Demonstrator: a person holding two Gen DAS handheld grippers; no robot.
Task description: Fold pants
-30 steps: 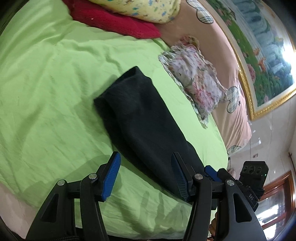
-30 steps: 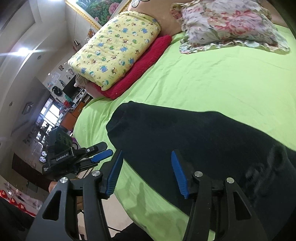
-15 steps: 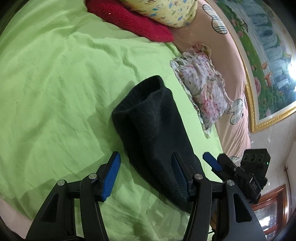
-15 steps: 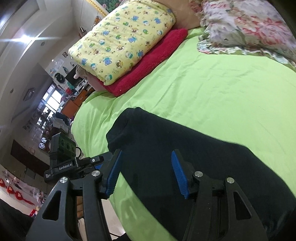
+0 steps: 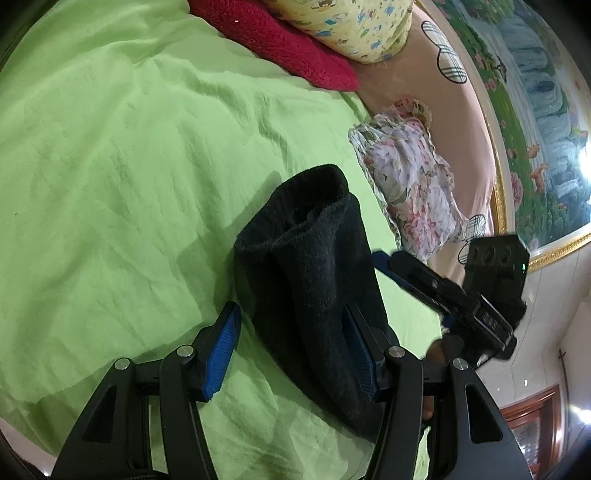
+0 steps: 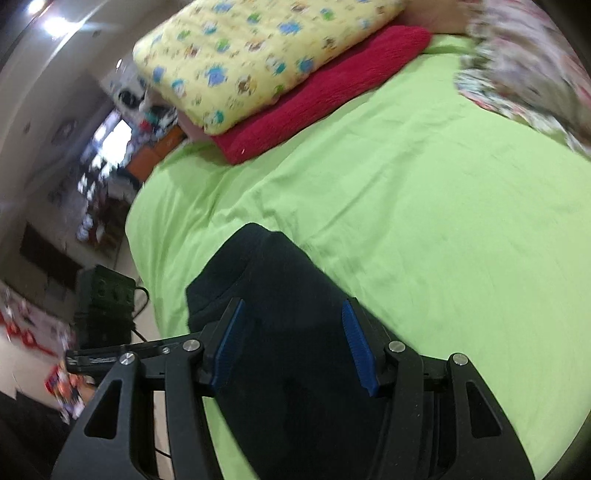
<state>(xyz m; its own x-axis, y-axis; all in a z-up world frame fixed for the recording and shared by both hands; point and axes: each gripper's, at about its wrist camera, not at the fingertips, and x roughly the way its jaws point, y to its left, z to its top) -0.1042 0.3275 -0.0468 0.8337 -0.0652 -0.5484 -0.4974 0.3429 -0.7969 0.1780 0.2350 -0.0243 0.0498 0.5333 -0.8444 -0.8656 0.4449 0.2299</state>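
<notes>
The black pants [image 5: 314, 280] lie as a long folded strip on the green bedsheet [image 5: 110, 184], the near end by the bed's edge. My left gripper [image 5: 291, 354] is open, its blue pads on either side of the strip's near part. My right gripper [image 6: 291, 343] is open and low over the other end of the pants [image 6: 280, 295], which fill the gap between its pads. In the left wrist view the right gripper [image 5: 384, 258] sits just right of the pants.
A red blanket [image 5: 280, 44] with a yellow patterned pillow [image 5: 351, 26] on it lies at the bed's far side. A floral pillow [image 5: 410, 184] lies against the pink headboard [image 5: 461, 110]. The bed's edge runs close under both grippers.
Both grippers have moved in along the pants, toward each other. The right gripper now sits closer to the strip's end. Both stay open.
</notes>
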